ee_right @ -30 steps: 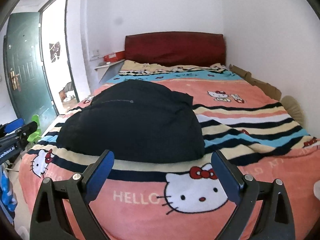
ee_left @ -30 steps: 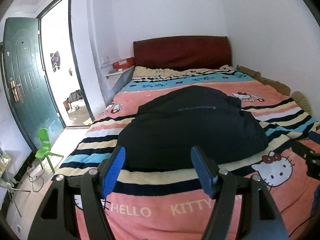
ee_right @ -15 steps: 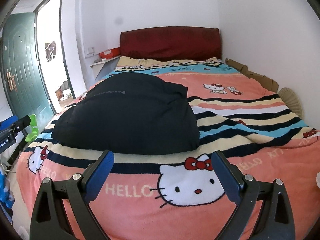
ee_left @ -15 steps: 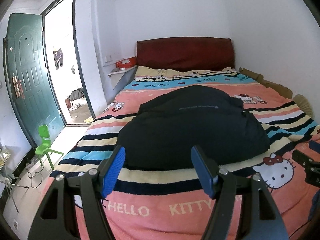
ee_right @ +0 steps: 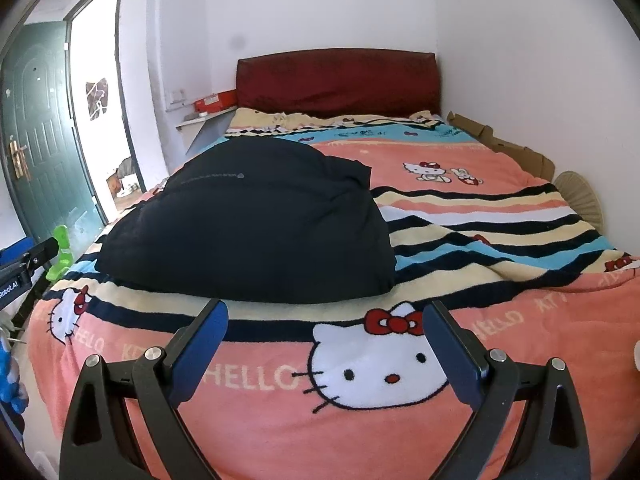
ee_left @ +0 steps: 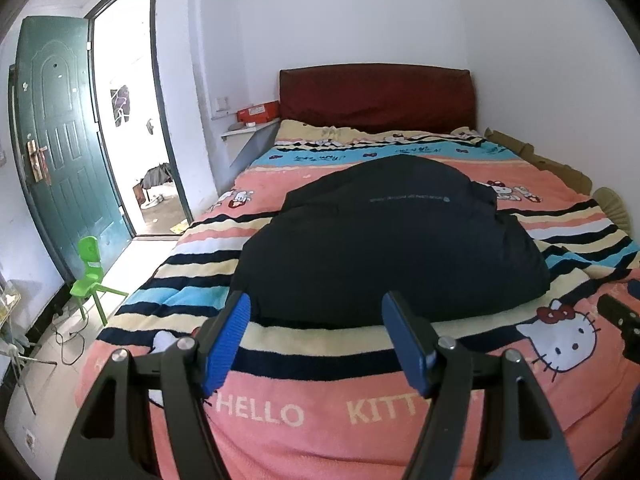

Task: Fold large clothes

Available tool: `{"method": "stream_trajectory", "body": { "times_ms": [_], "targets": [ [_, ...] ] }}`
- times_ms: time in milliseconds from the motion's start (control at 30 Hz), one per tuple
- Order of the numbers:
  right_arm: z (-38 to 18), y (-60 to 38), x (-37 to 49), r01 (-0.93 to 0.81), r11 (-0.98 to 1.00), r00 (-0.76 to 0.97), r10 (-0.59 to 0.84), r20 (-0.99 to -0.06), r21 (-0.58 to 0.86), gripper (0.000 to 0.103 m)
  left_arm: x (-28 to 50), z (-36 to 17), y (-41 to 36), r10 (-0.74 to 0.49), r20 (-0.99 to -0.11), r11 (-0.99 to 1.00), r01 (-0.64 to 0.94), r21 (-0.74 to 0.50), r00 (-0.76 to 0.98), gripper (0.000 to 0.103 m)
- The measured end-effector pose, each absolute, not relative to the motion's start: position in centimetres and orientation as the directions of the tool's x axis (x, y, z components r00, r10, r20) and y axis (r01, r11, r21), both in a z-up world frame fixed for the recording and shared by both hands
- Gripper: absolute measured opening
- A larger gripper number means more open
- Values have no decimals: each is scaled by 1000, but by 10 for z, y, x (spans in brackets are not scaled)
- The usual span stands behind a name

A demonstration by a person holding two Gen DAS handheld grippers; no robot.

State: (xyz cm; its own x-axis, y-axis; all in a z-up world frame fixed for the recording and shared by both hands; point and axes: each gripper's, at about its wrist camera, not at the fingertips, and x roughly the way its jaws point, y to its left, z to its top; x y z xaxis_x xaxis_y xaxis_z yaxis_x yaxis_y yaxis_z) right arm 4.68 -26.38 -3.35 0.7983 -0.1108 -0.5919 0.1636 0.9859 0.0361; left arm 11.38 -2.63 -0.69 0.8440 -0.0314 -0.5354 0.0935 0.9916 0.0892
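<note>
A large black garment [ee_left: 392, 236] lies in a puffy heap on the bed, on a striped cartoon-cat blanket [ee_left: 320, 412]. In the right wrist view the garment [ee_right: 256, 224] sits left of centre. My left gripper [ee_left: 316, 312] hovers just short of the garment's near hem, jaws open with nothing between them. My right gripper [ee_right: 324, 316] is open too, wider, over the blanket [ee_right: 400, 412] by the garment's near right corner. A part of the right gripper shows at the left wrist view's right edge [ee_left: 620, 320], and a part of the left gripper at the right wrist view's left edge [ee_right: 24, 264].
A dark red headboard [ee_left: 376, 96] stands against the far wall. On the left an open green door [ee_left: 60, 152] leads out, with a small green chair [ee_left: 90, 276] near it. Cardboard [ee_left: 536, 156] lines the bed's right side by the wall.
Both views have sunk a little toward the bed and the garment looks slightly nearer. Neither gripper's jaws have changed.
</note>
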Motion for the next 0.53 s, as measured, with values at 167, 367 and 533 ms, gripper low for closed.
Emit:
{"method": "stream_trajectory", "body": {
  "times_ms": [167,367,533],
  "targets": [
    [-34,-261,49,160,987,799,-118,-590,20,97,118,-13,-22,-27,-549,992,91,89,835,67],
    [-36,-260,52,158,987,796,-123,-593,7,97,121,-17,-21,-11,-556,991,83,106,831,67],
    [-38,-260,54,161,987,794,-126,-595,5,102,125,-21,-19,-2,-567,991,79,111,823,67]
  ]
}}
